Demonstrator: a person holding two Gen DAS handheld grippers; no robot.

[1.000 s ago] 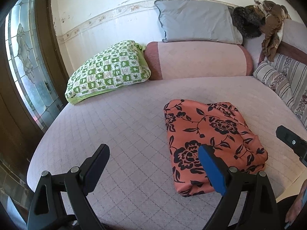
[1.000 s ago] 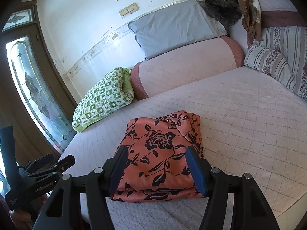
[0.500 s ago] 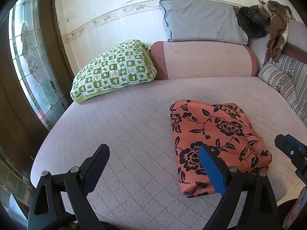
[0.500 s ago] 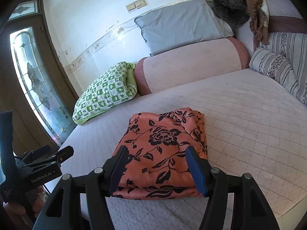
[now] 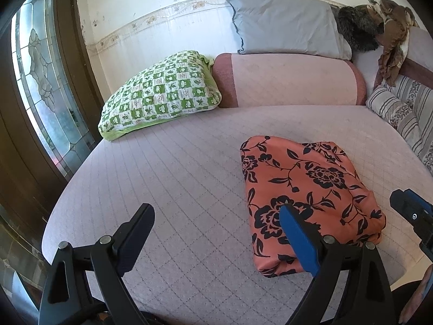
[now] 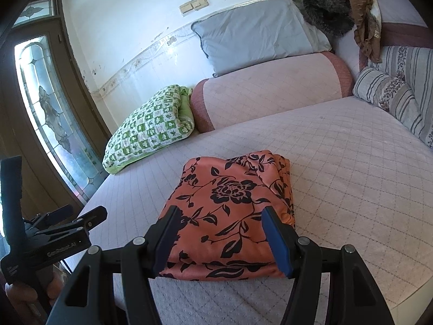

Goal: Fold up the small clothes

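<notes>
The folded garment (image 5: pixel 305 197) (image 6: pixel 230 211) lies flat on the quilted bed cover (image 5: pixel 176 178) (image 6: pixel 351 178), at the near edge of the bed and toward its right side in the left wrist view. Its long axis runs from the near edge away toward the bolster (image 5: pixel 286 81) at the far end, slightly angled. It is a compact, roughly rectangular bundle of orange-pink cloth printed with black flowers and leaves; stacked fold layers show along its near edge and right side in the right wrist view. The left gripper (image 5: pixel 216 233) stands with jaws spread wide, holding nothing, to the left of the bundle. The right gripper (image 6: pixel 220 239) is likewise spread and empty, its fingers framing the bundle's near end; contact cannot be confirmed. A green checked pillow (image 5: pixel 159 94) rests far left, well apart.
</notes>
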